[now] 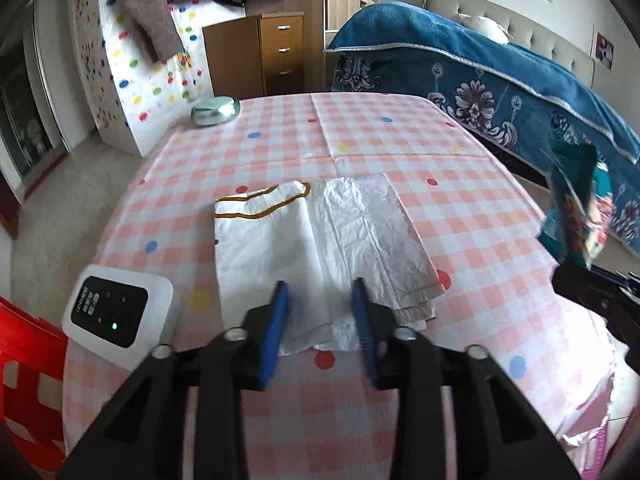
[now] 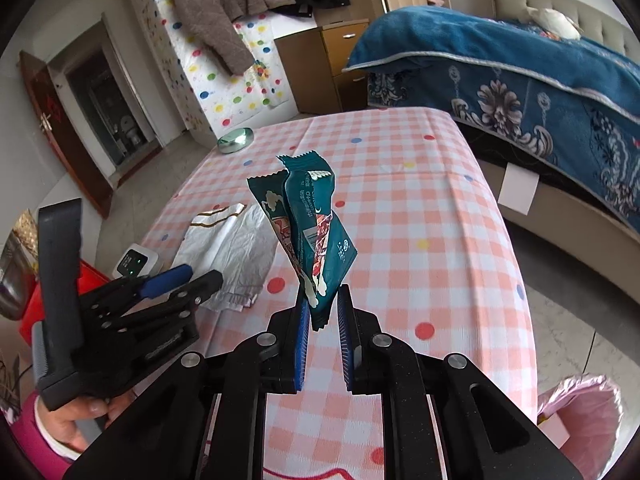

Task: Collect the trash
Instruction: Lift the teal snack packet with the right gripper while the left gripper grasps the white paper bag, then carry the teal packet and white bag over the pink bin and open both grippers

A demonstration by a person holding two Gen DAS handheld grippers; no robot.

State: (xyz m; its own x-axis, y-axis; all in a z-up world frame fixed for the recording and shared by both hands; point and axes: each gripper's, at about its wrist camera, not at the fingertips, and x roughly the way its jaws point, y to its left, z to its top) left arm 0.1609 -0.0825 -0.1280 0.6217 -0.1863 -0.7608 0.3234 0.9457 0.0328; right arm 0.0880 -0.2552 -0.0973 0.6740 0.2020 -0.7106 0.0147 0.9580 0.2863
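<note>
A red crate (image 1: 28,364) sits at the far left beside the bench (image 1: 400,152); a white device (image 1: 116,312) with a green light lies on the checked cloth at the bench's near left edge; the left gripper (image 1: 320,312) hovers with its fingers (image 1: 276,320) parted wide and holding nothing, just over the near edge of a flat white plastic bag (image 1: 304,236); further right, the right gripper (image 2: 324,332) has its fingers (image 2: 302,340) nearly closed, with teal snack wrappers (image 2: 316,232) standing upright between them above the bench; a blue-blanketed bed (image 2: 520,92) stands to the right.
</note>
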